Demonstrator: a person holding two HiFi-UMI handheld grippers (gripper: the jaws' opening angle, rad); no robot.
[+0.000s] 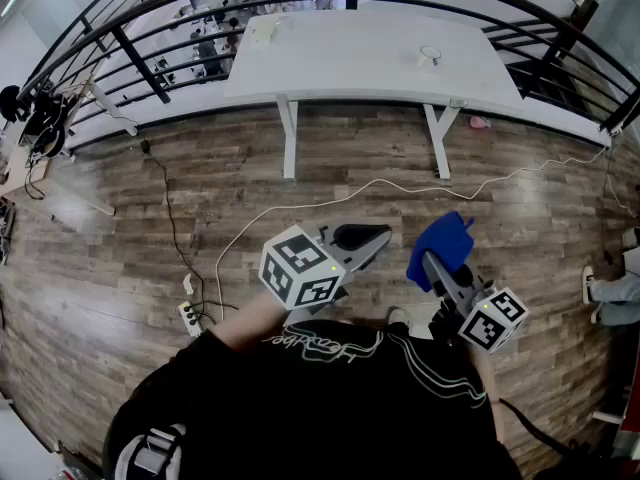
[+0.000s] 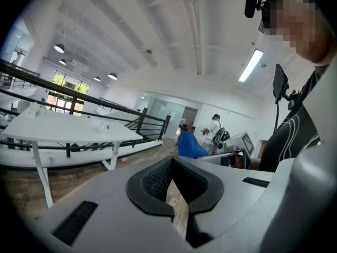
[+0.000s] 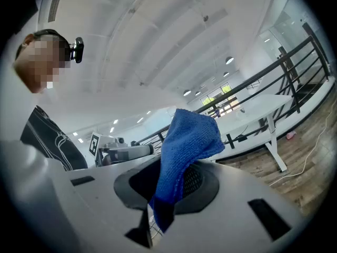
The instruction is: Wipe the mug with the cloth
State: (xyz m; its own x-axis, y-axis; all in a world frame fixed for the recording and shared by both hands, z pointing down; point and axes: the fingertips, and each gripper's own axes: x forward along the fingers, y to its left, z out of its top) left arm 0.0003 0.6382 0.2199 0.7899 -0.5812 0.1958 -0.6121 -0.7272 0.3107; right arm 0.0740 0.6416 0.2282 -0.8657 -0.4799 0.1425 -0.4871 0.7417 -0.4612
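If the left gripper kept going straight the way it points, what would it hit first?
Probably the blue cloth held by the right gripper, just ahead of the left gripper and slightly right; depth is unclear.

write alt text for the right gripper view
The right gripper has its jaws shut on a blue cloth that sticks up between them. Behind it are the left gripper, a white table, a black railing and a wood floor. A person wearing a head camera is at the upper left.
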